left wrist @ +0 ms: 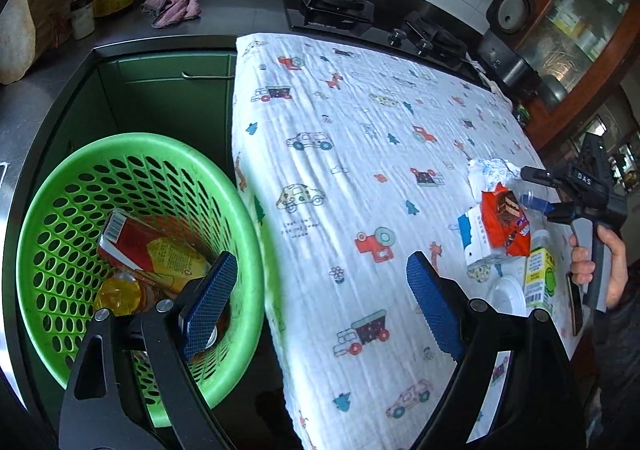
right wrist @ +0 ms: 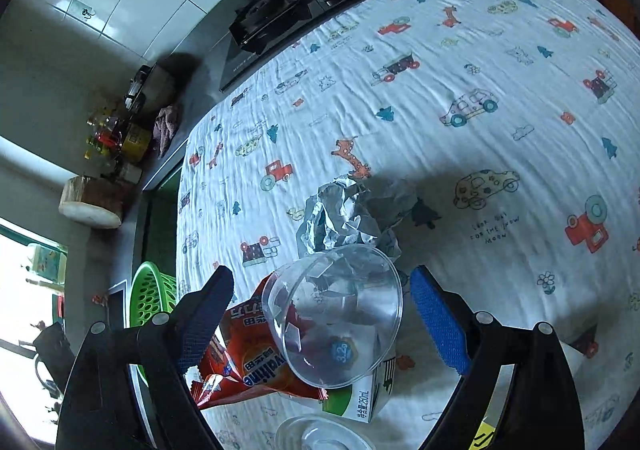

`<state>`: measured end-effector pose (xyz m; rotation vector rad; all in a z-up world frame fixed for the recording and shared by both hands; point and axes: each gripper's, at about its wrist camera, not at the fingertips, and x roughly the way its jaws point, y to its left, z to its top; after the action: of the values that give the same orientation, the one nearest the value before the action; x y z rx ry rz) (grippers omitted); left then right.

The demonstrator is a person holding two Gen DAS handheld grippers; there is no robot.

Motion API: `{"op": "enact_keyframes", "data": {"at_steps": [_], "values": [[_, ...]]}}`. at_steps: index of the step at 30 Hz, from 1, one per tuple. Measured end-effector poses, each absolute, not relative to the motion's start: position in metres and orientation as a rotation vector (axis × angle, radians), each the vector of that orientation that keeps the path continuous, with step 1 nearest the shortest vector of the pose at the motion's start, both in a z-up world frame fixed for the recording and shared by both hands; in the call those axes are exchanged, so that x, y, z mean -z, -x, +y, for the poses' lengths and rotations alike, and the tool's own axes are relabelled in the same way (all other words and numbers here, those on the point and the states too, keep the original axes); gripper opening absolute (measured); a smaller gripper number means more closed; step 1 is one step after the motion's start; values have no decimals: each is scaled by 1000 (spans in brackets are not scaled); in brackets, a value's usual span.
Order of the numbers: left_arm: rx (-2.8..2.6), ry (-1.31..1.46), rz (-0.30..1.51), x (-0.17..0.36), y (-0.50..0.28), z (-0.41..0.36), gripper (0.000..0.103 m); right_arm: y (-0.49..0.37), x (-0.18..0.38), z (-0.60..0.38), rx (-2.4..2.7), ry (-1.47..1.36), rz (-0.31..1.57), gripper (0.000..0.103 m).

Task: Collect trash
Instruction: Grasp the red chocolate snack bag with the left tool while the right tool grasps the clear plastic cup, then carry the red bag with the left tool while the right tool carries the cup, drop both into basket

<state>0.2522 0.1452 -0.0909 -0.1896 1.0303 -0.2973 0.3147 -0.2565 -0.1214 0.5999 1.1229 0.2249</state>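
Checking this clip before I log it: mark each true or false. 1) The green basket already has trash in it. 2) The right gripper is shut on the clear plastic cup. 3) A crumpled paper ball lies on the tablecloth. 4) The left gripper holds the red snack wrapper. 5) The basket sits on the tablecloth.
1) True: the green basket holds a red and yellow carton and a yellow bottle.
2) False: the right gripper is open, with the clear plastic cup between its fingers.
3) True: the crumpled paper ball lies on the tablecloth.
4) False: the left gripper is open and empty; the red snack wrapper lies on the table.
5) False: it sits beside the table, lower down.
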Motion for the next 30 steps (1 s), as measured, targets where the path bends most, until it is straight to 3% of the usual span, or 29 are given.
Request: {"op": "enact_keyframes", "data": {"at_steps": [3, 8, 16, 30], "values": [[337, 184, 1030, 87, -254, 127, 86, -315, 128, -258, -241, -630, 1129, 87], [405, 176, 1022, 78, -260, 94, 86, -316, 135, -263, -269, -673, 1130, 68], [528, 201, 1028, 77, -277, 33, 86, -304, 124, -268, -270, -665, 1090, 67], [644, 302, 1126, 120, -311, -30, 84, -274, 87, -284, -262, -609, 1010, 67]]}}
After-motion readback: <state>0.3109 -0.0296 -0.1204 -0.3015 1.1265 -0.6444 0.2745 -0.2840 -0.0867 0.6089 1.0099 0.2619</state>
